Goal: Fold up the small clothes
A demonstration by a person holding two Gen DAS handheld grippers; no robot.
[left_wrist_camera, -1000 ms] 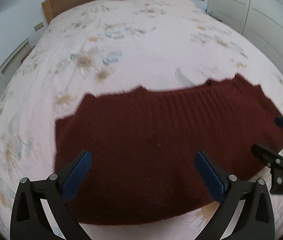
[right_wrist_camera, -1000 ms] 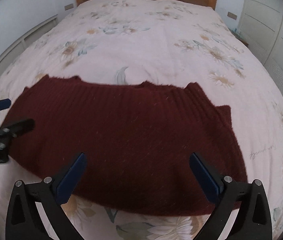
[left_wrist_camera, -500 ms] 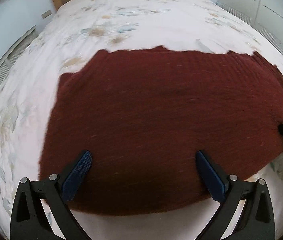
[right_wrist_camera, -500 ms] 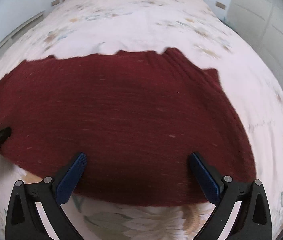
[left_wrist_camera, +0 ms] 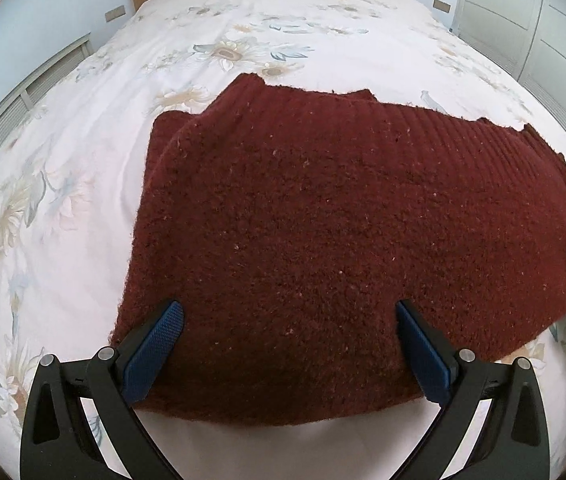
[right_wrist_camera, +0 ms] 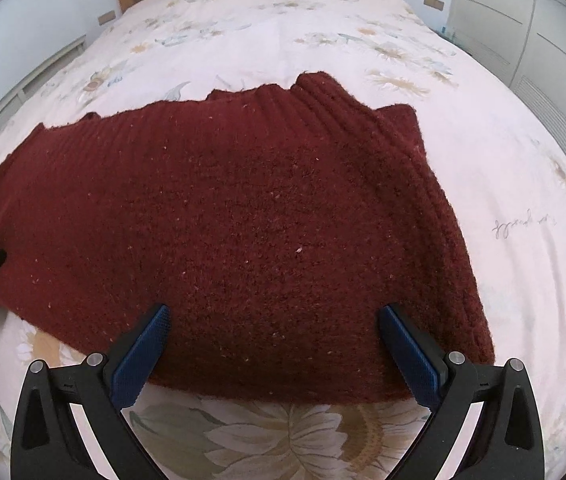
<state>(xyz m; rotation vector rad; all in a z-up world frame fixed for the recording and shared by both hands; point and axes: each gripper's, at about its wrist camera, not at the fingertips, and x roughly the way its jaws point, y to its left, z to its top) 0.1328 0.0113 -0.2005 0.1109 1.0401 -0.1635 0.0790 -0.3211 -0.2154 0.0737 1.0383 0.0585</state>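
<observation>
Fingers (left_wrist_camera: 163, 332) on both your grippers spread wide, empty, over the maroon sweater (left_wrist_camera: 343, 232)'s 6 o'clock hem, likely lining up the fold.

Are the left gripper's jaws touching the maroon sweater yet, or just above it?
Cannot tell. In the left wrist view the left gripper stands wide open over the near hem of the maroon sweater, but neither view plainly shows contact or a gap.

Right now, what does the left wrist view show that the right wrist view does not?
Only the left wrist view shows the sweater's left edge and the bare sheet beyond it. Only the right wrist view shows the sweater's right edge and handwriting on the sheet. Both show the dark red sweater flat on the flowered bed, and an open tool in front.
</observation>
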